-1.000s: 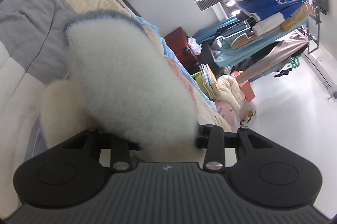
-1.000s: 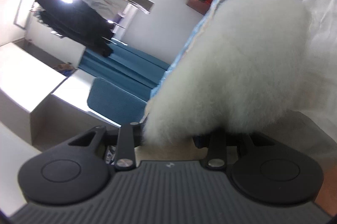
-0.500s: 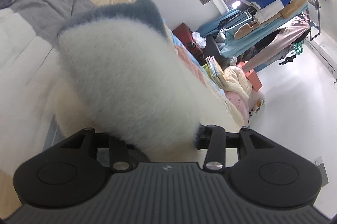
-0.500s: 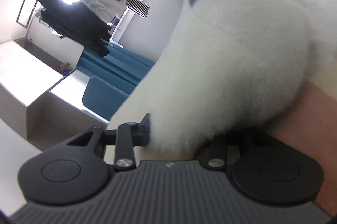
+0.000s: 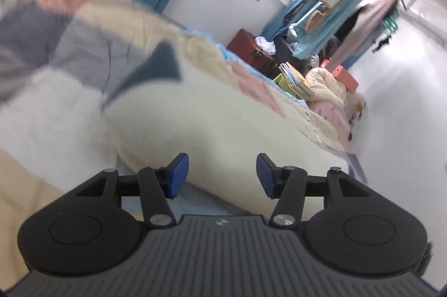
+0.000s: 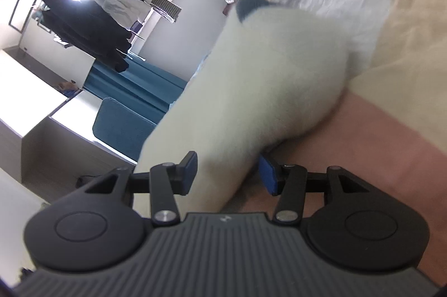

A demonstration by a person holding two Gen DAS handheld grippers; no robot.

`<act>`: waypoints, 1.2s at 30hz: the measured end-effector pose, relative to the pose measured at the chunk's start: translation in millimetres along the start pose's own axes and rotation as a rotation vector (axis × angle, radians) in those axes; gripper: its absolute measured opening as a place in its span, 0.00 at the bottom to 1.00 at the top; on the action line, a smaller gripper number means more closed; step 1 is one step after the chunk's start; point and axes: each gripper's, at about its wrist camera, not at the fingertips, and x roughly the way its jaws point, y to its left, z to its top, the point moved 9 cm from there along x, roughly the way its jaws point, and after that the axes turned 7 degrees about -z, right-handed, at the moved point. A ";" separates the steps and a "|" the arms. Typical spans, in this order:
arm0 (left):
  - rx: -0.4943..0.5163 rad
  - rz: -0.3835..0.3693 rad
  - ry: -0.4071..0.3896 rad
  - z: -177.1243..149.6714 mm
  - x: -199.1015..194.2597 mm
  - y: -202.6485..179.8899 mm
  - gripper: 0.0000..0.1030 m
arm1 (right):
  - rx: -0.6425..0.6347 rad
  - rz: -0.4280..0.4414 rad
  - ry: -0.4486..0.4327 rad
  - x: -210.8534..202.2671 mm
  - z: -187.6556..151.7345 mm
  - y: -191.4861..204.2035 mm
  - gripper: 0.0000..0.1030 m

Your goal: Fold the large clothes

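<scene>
Both grippers have let go of the fleece they pinched a second ago. Left gripper [image 5: 222,174] is opening, nothing between its blue pads; right gripper [image 6: 227,172] is opening too, fleece [image 6: 268,79] loose in the gap. Best draw straight back so the fold stays put. Thick, fluffy cream pile with a grey-blue edge lies bunched on the patchwork bed [image 6: 391,146].

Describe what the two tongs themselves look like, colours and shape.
Both the left tongs and the right tongs look alike: matte black linkage arms with silver pivot screws, blue pads on the fingers, and a ribbed grey body flanked by two round black housings.
</scene>
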 end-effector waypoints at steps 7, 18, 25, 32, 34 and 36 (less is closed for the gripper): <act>0.250 0.003 -0.034 25.8 -81.7 -77.8 0.58 | -0.155 0.056 -0.098 -75.3 15.1 65.8 0.51; 0.487 -0.064 -0.124 24.1 -234.9 -172.3 0.61 | -0.492 0.174 -0.229 -215.9 2.3 198.5 0.51; 0.599 -0.069 -0.192 -8.6 -308.8 -197.2 0.61 | -0.611 0.139 -0.238 -272.0 -38.0 220.6 0.51; 0.607 -0.041 -0.193 -41.7 -337.9 -183.8 0.62 | -0.667 0.110 -0.283 -304.2 -70.0 214.9 0.51; 0.627 -0.016 -0.197 -50.7 -340.2 -178.9 0.64 | -0.692 0.092 -0.300 -310.8 -79.8 210.7 0.51; 0.620 -0.012 -0.192 -57.2 -340.8 -171.5 0.65 | -0.695 0.078 -0.308 -313.4 -87.6 205.9 0.51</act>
